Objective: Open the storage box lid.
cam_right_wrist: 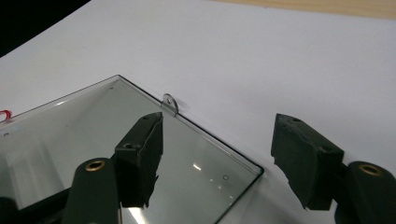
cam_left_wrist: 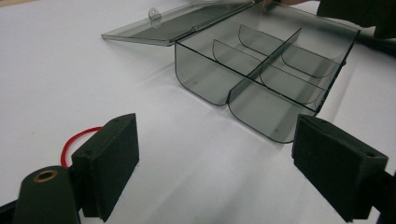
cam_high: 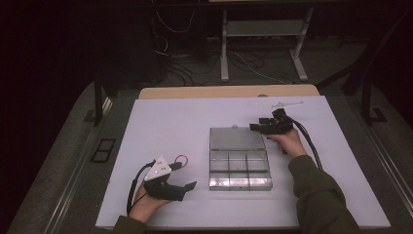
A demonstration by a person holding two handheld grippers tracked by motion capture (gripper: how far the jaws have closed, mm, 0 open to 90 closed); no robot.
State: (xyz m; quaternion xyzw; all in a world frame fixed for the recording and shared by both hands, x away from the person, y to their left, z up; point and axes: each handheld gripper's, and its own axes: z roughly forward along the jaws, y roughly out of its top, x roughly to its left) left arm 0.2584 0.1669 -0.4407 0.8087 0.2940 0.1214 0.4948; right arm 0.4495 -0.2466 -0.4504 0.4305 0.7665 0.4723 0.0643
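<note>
**On the white table, open organiser box between two idle grippers**

At mid-table, on the white table top (cam_high: 160, 122), sits a clear plastic compartment box (cam_high: 239, 169), lid (cam_high: 237, 138) folded flat back on the far side, six compartments bare. Looks light, thin-walled, stiff but brittle at the hinge and dividers; smooth and glossy, so likely to slide on the sheet if pushed and to slip between pads if pinched on a curved corner. Best taken by a straight wall or by the lid's free edge, near the small tab (cam_right_wrist: 170, 104), with a gentle squeeze; needs steadying from the other side, since nothing weighs it down.

Just over the lid's far right corner hovers the right gripper (cam_right_wrist: 217, 154), jaws parted moderately, one jaw above the lid panel, the other outside its edge, pads clear of the plastic and nothing pinched. Seen from above, same right gripper (cam_high: 258, 127) lies beside the lid's right end.

Well to the left of the box and nearer the table's front edge rests the left gripper (cam_left_wrist: 215, 163), jaws wide, nothing between them, aimed across bare table at the box's near corner. Close by its left jaw, a small red loop (cam_left_wrist: 77, 140), possibly a rubber band or wire; too little of it visible to say.
</note>
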